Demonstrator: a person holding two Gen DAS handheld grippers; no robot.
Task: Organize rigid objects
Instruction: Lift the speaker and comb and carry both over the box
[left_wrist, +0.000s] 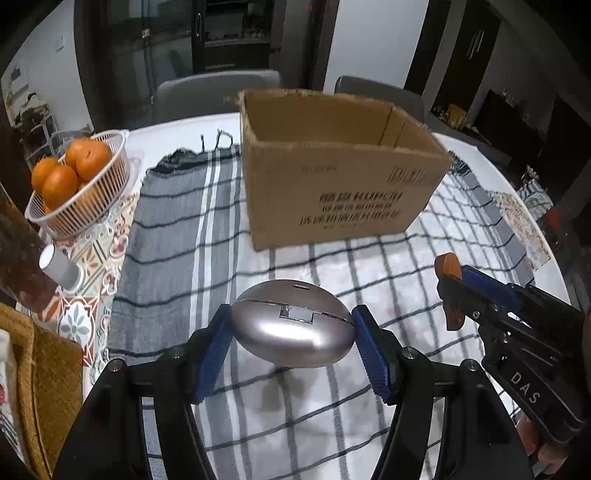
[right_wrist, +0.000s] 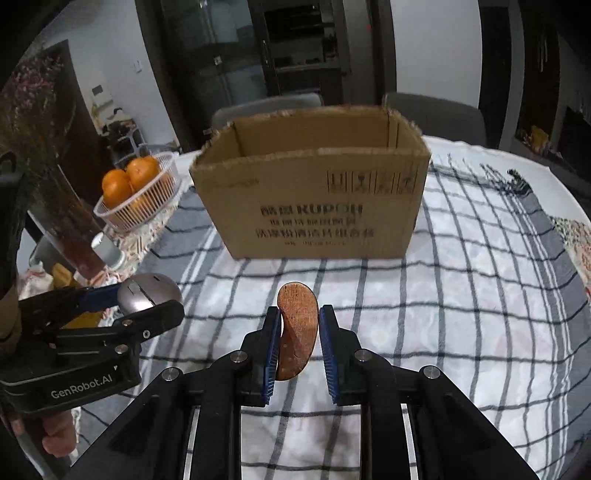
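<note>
My left gripper is shut on a silver egg-shaped case and holds it above the checked cloth; it also shows at the left of the right wrist view. My right gripper is shut on a curved brown wooden piece, held upright; that piece shows at the right of the left wrist view. An open cardboard box stands on the cloth beyond both grippers, and is seen in the right wrist view too. What is inside the box is hidden.
A white basket of oranges sits at the far left, also seen in the right wrist view. A small grey cylinder lies near it beside a dark vase. Grey chairs stand behind the round table.
</note>
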